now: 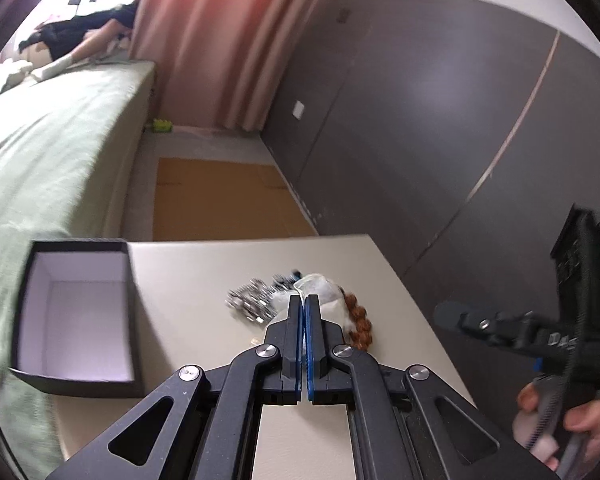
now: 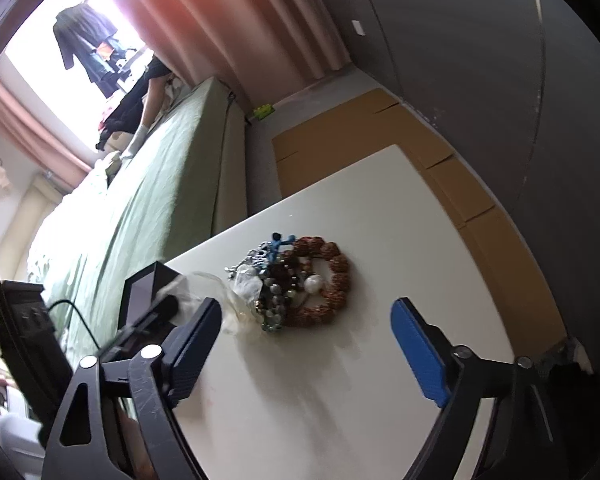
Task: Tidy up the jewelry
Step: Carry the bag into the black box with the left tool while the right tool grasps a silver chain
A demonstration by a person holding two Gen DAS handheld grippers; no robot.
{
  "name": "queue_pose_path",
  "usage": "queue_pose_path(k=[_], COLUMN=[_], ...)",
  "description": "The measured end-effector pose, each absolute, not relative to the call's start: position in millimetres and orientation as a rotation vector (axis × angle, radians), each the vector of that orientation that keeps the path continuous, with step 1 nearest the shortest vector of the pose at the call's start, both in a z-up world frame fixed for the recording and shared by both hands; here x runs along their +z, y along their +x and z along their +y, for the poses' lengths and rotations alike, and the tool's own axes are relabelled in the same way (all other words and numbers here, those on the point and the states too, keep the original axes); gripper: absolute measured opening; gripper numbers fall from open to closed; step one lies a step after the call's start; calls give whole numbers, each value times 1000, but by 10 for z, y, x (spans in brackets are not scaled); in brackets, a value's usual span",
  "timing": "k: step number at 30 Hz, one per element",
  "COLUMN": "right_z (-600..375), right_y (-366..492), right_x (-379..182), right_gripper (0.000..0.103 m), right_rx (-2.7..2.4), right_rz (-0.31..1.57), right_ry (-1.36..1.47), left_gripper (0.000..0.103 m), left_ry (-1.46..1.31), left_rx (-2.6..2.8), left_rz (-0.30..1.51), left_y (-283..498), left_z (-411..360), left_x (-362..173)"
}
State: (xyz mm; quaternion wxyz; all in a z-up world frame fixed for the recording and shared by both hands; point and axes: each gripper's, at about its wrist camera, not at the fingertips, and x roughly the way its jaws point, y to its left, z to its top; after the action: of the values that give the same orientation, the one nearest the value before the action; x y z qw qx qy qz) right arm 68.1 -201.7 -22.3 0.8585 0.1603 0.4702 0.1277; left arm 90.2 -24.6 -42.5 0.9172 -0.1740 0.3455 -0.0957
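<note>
A pile of jewelry lies on the white table (image 2: pixel 340 360): a brown bead bracelet (image 2: pixel 332 280), silver chains (image 1: pixel 250 304), a blue piece (image 2: pixel 278 242), a pearl (image 2: pixel 314 283). My left gripper (image 1: pixel 304 300) is shut on a small clear plastic bag (image 1: pixel 320 288) at the pile; the bag also shows in the right wrist view (image 2: pixel 204 292). An open black box with a white inside (image 1: pixel 76 312) stands at the table's left. My right gripper (image 2: pixel 306 328) is open, empty, just short of the pile; it shows in the left wrist view (image 1: pixel 452 316).
A green bed (image 1: pixel 48 152) runs along the table's left side. Flat cardboard (image 1: pixel 220 200) lies on the floor beyond the table. A dark grey wall (image 1: pixel 440 120) is on the right, pink curtains (image 1: pixel 220 40) at the back. A person (image 1: pixel 92 36) leans on the bed far off.
</note>
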Motion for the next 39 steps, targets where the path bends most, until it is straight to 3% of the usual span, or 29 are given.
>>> queue_pose_path(k=[8, 16, 20, 25, 39], right_z=[-1718, -1222, -1003, -754, -258], right_y=[903, 1155, 1330, 1439, 1492], right_x=[-170, -185, -275, -500, -1073], right_gripper=[73, 52, 52, 43, 42], right_rx=[291, 336, 366, 413, 329], right_rz=[998, 1053, 1081, 1103, 1149], right_ry=[269, 175, 164, 120, -200], left_gripper=[0, 0, 0, 0, 0], left_ry=[-441, -519, -548, -574, -581], left_rx=[-150, -121, -96, -47, 17], left_rz=[624, 543, 519, 511, 523], left_y=[766, 651, 581, 523, 411], left_z=[235, 606, 785, 993, 1286], left_x=[-169, -5, 55, 34, -55])
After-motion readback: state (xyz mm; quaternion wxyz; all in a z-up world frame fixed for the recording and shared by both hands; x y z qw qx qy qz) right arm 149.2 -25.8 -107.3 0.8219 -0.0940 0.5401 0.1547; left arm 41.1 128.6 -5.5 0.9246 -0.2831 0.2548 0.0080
